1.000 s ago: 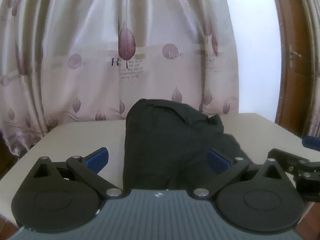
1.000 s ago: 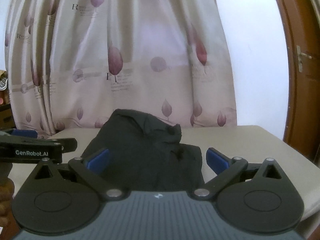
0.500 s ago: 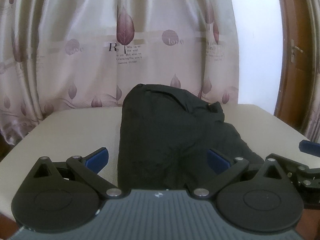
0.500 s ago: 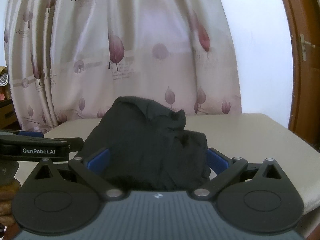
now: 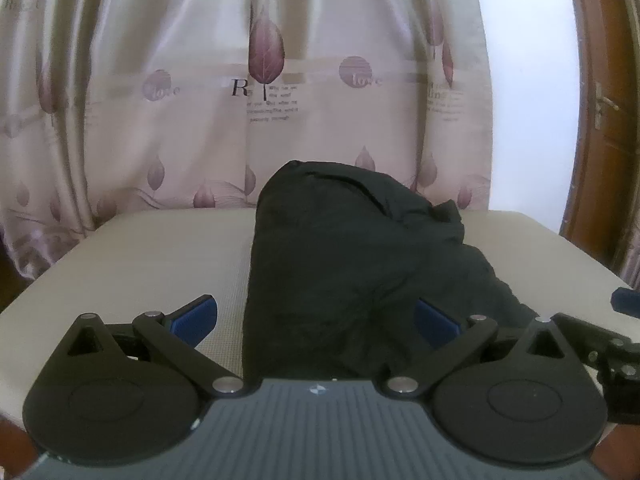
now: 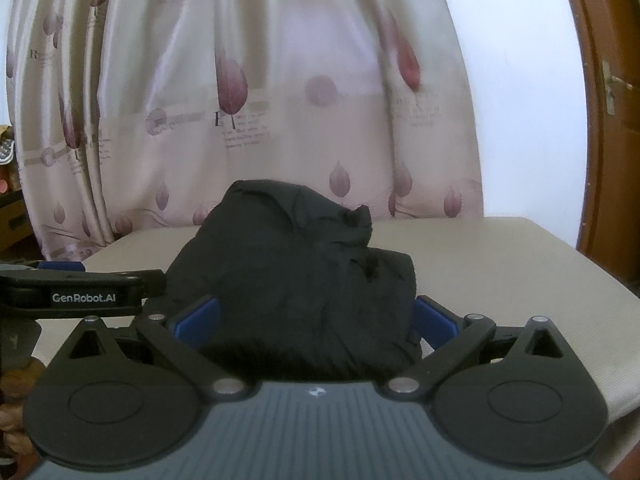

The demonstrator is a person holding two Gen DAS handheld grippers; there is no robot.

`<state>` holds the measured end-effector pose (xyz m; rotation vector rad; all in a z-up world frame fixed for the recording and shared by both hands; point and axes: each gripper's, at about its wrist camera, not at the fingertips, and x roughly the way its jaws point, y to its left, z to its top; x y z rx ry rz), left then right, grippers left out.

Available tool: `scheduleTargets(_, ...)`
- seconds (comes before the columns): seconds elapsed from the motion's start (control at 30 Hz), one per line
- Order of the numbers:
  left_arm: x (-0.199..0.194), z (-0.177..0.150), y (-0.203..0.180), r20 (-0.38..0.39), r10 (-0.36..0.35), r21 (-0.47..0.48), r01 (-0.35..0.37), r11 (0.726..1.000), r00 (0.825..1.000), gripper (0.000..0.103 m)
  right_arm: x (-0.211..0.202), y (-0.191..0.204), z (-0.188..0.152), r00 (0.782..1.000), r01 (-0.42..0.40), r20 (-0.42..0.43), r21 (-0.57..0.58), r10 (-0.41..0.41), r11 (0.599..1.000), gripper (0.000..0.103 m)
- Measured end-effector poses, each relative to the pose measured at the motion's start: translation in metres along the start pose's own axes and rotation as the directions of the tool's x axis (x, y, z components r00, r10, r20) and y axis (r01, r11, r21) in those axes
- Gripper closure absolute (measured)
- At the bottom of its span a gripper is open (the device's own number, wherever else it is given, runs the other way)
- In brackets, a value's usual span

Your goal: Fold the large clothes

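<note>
A black garment is seen heaped in a loose mound on the beige table, reaching from near the far edge down to the near edge, roughly at the middle of the table's width. The left gripper is held at the near edge with its blue fingers spread wide apart; the near part of the garment lies between them, and nothing is clamped. The right gripper is likewise held at the near edge, its fingers wide apart on either side of the garment's near end. Whether the cloth is touched by any finger cannot be told. A leaf-patterned curtain hangs behind the far edge, and a brown door is seen at the right.
</note>
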<state>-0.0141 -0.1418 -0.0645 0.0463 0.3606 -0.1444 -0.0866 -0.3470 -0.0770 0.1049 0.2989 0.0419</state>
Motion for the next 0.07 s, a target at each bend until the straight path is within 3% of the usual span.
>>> scheduleTargets(0.07, -0.0015, 0.0005, -0.0008, 0.013, 0.008, 0.01, -0.009, 1.0, 1.0, 0.0, 0.0004, 0.0008, 0.0004, 1.0, -0.001, -0.001, -0.004, 0.001, 1.0, 0.0)
